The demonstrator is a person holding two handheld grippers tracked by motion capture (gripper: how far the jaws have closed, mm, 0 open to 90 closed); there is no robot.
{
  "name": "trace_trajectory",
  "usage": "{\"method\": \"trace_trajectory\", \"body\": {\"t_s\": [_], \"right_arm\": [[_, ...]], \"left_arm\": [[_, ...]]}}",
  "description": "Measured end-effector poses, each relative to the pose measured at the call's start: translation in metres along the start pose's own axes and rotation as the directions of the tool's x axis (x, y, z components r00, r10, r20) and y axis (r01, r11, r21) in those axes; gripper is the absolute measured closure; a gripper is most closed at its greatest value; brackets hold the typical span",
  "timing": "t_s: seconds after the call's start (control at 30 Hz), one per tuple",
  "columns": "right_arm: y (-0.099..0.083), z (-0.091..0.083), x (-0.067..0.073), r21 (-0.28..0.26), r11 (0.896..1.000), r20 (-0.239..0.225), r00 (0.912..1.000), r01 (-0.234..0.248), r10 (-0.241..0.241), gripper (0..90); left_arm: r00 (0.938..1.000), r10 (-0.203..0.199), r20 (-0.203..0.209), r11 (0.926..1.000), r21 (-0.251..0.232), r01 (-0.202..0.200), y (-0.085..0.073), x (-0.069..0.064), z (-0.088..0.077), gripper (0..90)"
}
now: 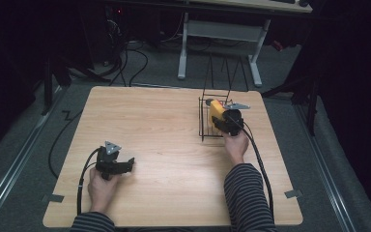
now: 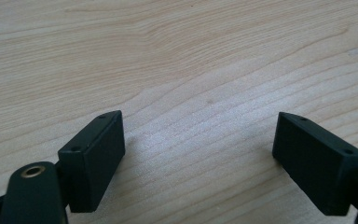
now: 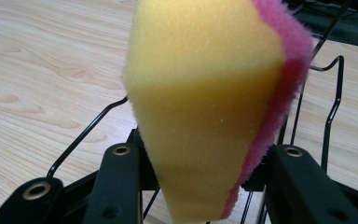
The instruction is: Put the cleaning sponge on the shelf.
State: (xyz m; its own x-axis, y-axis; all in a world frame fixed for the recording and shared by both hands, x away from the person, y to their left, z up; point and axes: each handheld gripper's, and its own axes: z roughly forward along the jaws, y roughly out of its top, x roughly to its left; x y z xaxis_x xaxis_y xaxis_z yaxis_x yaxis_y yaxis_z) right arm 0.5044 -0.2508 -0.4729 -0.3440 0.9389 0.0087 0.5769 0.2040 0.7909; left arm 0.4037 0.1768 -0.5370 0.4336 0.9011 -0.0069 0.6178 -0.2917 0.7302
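Evidently the work in hand was getting the sponge point(image 1: 216, 109) into, or out of, the black wire basket point(image 1: 204, 126) on the right half of the tabletop point(image 1: 164, 125); which of the two the pictures could not settle; the right hand-held gripper point(image 1: 226, 120) had its jaws clamped on the sponge's lower end, pinching the soft foam so that it narrowed to a wedge between them, as the right gripper view showed, where the sponge point(image 3: 205, 107) stood nearly upright, yellow face toward the camera and a pink scouring layer along its far edge; the grip low on the block probably served to leave the upper part free to pass the basket's wires point(image 3: 328, 116), which rose close beside and behind it; from the high view the sponge sat at the basket's open top, near its right side, though whether it touched the wire could not be told; the right hand point(image 1: 235, 145) came at it from the near side, likely because the tall handle loops barred the far side; the left hand-held gripper point(image 1: 121, 166) rested low over the bare wood near the front left, well apart from the basket, its jaws spread wide and holding nothing, with plain tabletop point(image 2: 177, 70) between its pads point(image 2: 93, 163); it seemed parked out of the way, since one gripper was enough for so light a thing.
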Motion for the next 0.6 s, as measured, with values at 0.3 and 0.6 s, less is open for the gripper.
{"method": "trace_trajectory", "body": {"t_s": [0.3, 0.6], "right_arm": [[-0.0013, -0.0001, 0.0002, 0.005, 1.000, -0.001, 1.0000, 0.004, -0.004, 60.2], [-0.0011, -0.0009, -0.0008, 0.014, 1.000, -0.006, 1.0000, -0.002, 0.002, 54.9]], "left_arm": [[1.0000, 0.000, 0.000, 1.0000, 0.000, 0.000, 0.0000, 0.0000, 0.0000, 17.3], [1.0000, 0.000, 0.000, 1.0000, 0.000, 0.000, 0.0000, 0.0000, 0.0000, 17.3]]}}
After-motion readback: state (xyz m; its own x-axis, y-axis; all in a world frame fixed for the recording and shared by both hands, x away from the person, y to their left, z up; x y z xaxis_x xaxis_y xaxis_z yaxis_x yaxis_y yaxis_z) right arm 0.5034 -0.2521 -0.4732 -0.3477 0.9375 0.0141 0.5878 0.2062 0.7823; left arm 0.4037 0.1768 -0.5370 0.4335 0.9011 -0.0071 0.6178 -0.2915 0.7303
